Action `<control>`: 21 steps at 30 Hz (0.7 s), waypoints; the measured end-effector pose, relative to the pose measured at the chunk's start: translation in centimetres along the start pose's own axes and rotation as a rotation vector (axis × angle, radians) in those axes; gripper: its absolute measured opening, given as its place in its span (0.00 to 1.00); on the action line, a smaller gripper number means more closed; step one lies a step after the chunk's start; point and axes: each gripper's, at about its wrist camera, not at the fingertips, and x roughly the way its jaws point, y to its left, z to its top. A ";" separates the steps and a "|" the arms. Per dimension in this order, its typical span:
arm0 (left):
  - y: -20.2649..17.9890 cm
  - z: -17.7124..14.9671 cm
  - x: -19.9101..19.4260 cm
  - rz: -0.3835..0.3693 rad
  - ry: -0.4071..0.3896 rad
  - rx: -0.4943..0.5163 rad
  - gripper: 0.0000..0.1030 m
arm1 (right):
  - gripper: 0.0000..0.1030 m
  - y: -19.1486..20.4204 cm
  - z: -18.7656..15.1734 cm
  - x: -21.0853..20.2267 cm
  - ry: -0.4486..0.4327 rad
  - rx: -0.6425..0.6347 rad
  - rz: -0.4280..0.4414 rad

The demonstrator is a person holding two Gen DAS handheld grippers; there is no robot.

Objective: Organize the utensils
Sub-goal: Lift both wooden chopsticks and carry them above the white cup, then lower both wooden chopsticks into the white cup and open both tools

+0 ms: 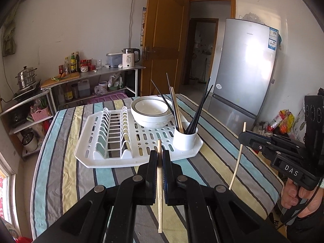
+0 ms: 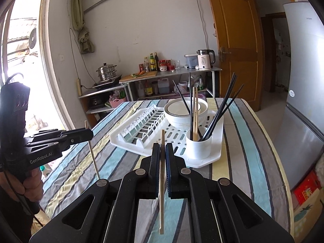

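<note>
Striped cloth [image 1: 66,162] in teal, grey, pale yellow and white covers the table in a small kitchen, its weave slightly rumpled. On it sits a white plastic drying rack [image 1: 113,135], flat and perforated with slots, a row of curved plate dividers on one side. A stack of glazed white bowls [image 1: 150,111] with a dark rim line rests on the rack, and beside it a smooth white cylindrical cup [image 1: 185,138] holds slim black chopsticks [image 1: 199,109] fanning outward and two pale wooden ones [image 1: 175,107] standing nearly upright.

My left gripper [image 1: 160,158] is clamped on a light wooden chopstick [image 1: 160,182], a thin round stick held almost vertical, its upper end rising just above the black fingers and its lower end hanging over the cloth. My right gripper [image 2: 162,151] is closed on a second wooden chopstick [image 2: 162,174], likewise close to upright, tilted slightly. Both sticks are held above the table on the near side of the rack.

Behind stand a metal shelf unit with bottles, a steel steamer pot [image 2: 106,71], a white kettle [image 2: 204,59], a wooden door [image 2: 232,38] and a silver fridge [image 1: 245,66].
</note>
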 end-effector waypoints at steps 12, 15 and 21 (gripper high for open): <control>-1.6 4.8 3.3 -0.053 -0.021 0.015 0.04 | 0.05 -3.4 3.0 1.3 -0.041 0.049 -0.029; -1.9 6.7 4.8 -0.071 -0.025 0.005 0.04 | 0.05 -4.3 4.4 1.9 -0.063 0.060 -0.037; -2.4 10.8 7.6 -0.098 -0.055 -0.009 0.04 | 0.05 -6.2 7.3 3.3 -0.112 0.092 -0.043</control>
